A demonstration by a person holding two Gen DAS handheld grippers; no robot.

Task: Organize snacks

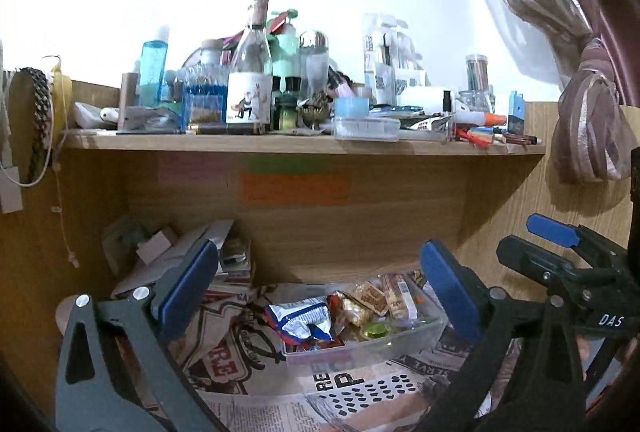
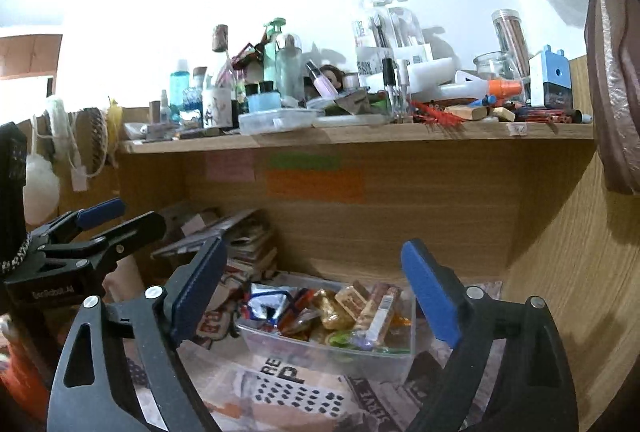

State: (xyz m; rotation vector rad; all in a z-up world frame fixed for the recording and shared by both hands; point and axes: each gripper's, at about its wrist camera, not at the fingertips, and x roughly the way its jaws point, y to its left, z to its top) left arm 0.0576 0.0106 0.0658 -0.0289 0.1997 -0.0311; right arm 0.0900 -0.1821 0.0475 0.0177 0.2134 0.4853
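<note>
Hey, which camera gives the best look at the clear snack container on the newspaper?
The right wrist view: the clear snack container sits centered between open fingers, its front wall and contents unobstructed. In the left wrist view it appears too, but the right finger covers its right end.

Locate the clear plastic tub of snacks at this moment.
The clear plastic tub of snacks sits on the newspaper-lined lower shelf, low centre in both wrist views, beneath the cluttered wooden upper shelf.

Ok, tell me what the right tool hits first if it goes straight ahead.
Probably the clear snack tub on the newspaper: it sits between the open right tool fingers, just ahead. Depth is uncertain; aimed higher, it would meet the shelf's back panel.
</note>
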